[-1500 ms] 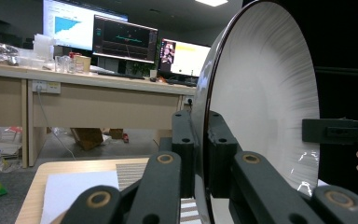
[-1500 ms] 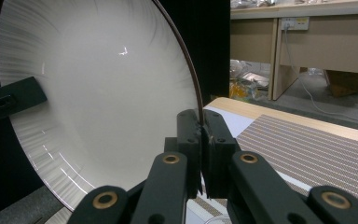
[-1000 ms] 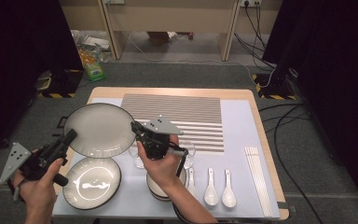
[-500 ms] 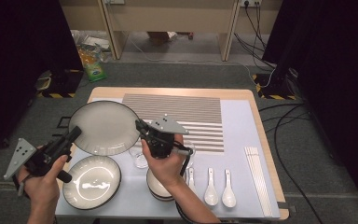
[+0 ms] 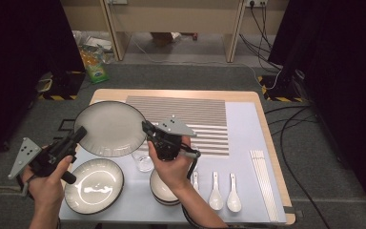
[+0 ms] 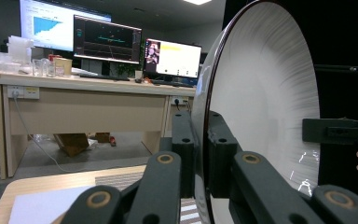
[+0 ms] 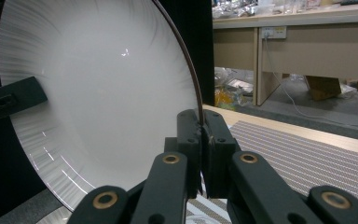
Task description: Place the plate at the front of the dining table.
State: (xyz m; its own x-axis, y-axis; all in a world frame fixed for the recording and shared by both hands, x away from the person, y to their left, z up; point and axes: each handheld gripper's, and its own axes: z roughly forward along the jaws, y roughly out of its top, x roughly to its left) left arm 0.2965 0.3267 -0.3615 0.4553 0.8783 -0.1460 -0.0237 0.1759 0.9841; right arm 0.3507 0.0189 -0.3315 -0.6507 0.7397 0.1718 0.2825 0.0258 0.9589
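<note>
A large grey plate with a dark rim (image 5: 112, 128) is held up over the table's left part by both grippers. My left gripper (image 5: 78, 135) is shut on its left rim; in the left gripper view the jaws (image 6: 200, 149) pinch the rim, with the plate's face (image 6: 261, 116) to their right. On the opposite rim my right gripper (image 5: 146, 128) is shut too, and its own view shows its jaws (image 7: 201, 137) clamping the edge of the plate (image 7: 98, 93). Each gripper view shows the other gripper's jaw across the plate.
On the pale mat (image 5: 248, 129) lie a smaller plate (image 5: 94, 185), a stack of bowls (image 5: 164, 191), a small glass (image 5: 144, 163), three white spoons (image 5: 215, 191) and chopsticks (image 5: 262, 181). A striped placemat (image 5: 190, 114) covers the far middle. Desks stand beyond the table.
The plate and both grippers have drifted slightly to the right. Both grips on the rim are unchanged.
</note>
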